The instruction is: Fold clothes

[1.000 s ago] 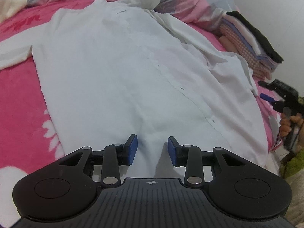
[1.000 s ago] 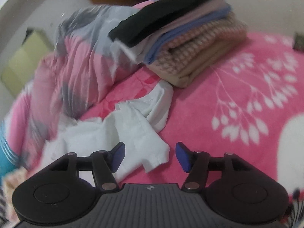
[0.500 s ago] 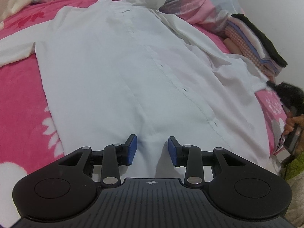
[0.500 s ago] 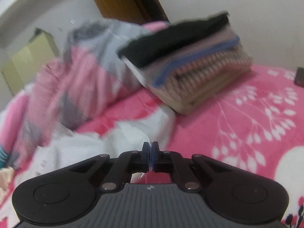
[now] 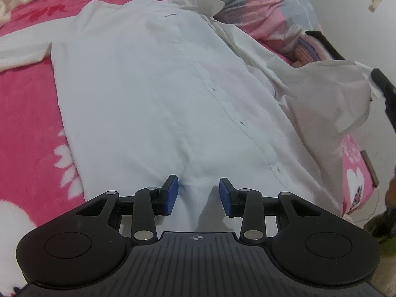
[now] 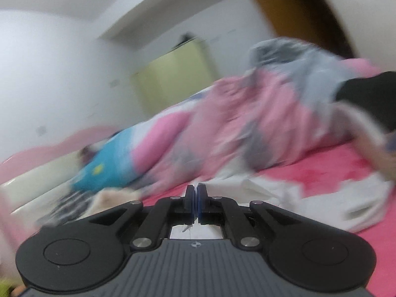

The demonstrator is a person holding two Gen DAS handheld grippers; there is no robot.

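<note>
- A white button-up shirt (image 5: 148,94) is lying face up and spread nearly flat along a bed covered by a pink flowered blanket (image 5: 27,123), with its collar at the far end and its hem nearest the left wrist view.
- The left tongs (image 5: 198,196) are resting at the hem with their blue pads standing well apart, gripping nothing.
- The shirt's right sleeve (image 5: 329,99) is hanging lifted off the bed, drawn up toward the right tongs.
- In the blurred right wrist view, the right tongs (image 6: 197,204) are pressed together, and a scrap of white cloth is showing just behind the pads, so they are most likely pinching that sleeve.
- The shirt's left sleeve (image 5: 22,52) is lying stretched outward on the blanket.
- A stack of folded clothes (image 5: 319,49) is sitting by the wall, partly hidden.
- Judging progress: this shirt is laid out with one sleeve raised; both sleeves and the body are showing no fold, so most of its folding is remaining.
</note>
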